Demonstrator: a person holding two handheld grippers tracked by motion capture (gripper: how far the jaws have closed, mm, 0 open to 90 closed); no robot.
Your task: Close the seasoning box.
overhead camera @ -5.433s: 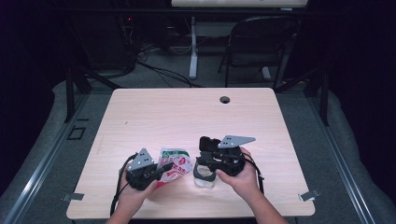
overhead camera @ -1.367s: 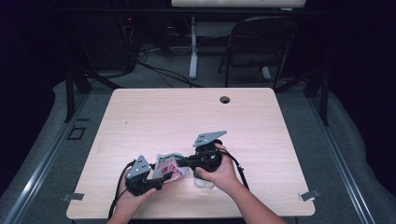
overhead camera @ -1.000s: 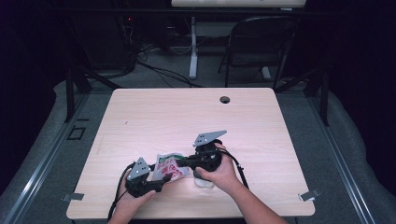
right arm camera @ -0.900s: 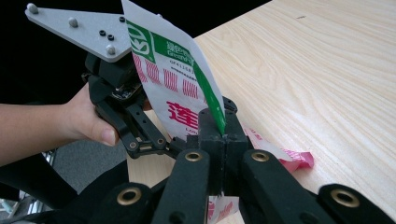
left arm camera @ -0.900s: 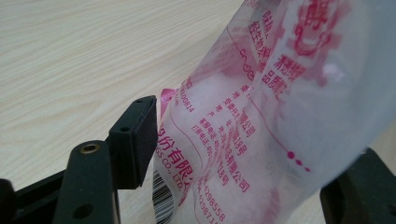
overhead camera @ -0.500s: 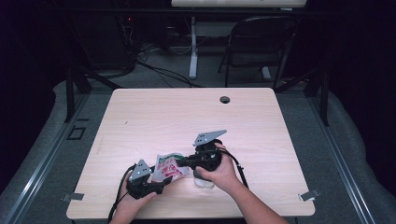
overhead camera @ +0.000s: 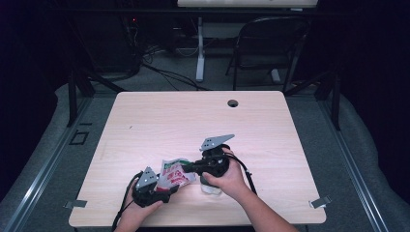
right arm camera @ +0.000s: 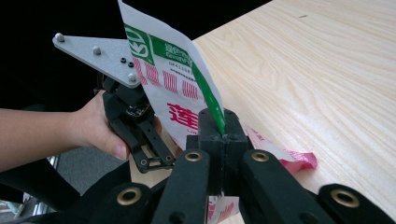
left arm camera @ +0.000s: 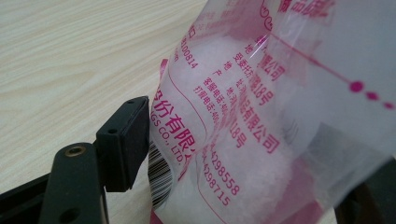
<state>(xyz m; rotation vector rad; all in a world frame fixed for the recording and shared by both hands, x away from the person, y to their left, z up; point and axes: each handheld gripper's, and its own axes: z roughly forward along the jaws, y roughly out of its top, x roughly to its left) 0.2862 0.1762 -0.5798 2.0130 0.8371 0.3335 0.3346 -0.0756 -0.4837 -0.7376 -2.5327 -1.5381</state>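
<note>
A plastic bag [overhead camera: 173,173] with red and green print and white powder inside stands up between my two grippers near the table's front edge. My right gripper [overhead camera: 187,168] points left, and its jaws are shut on the bag's green-striped edge [right arm camera: 212,100], pinched just above the right gripper [right arm camera: 224,136]. My left gripper [overhead camera: 169,187] comes from the lower left. Its jaws have just been opening, and the bag [left arm camera: 243,121] sits between them in the left gripper [left arm camera: 243,175]. One black pad [left arm camera: 125,140] stands at the bag's side without squeezing it.
A clear plastic container [overhead camera: 211,189] lies on the table [overhead camera: 193,121] under the right hand. A round cable hole [overhead camera: 233,103] is at the far edge. A folding chair [overhead camera: 270,43] and cables stand on the floor beyond the table.
Since the oldest frame the right gripper has turned to point left and holds the bag's edge. Over the last second the left hand has edged slightly toward the front edge.
</note>
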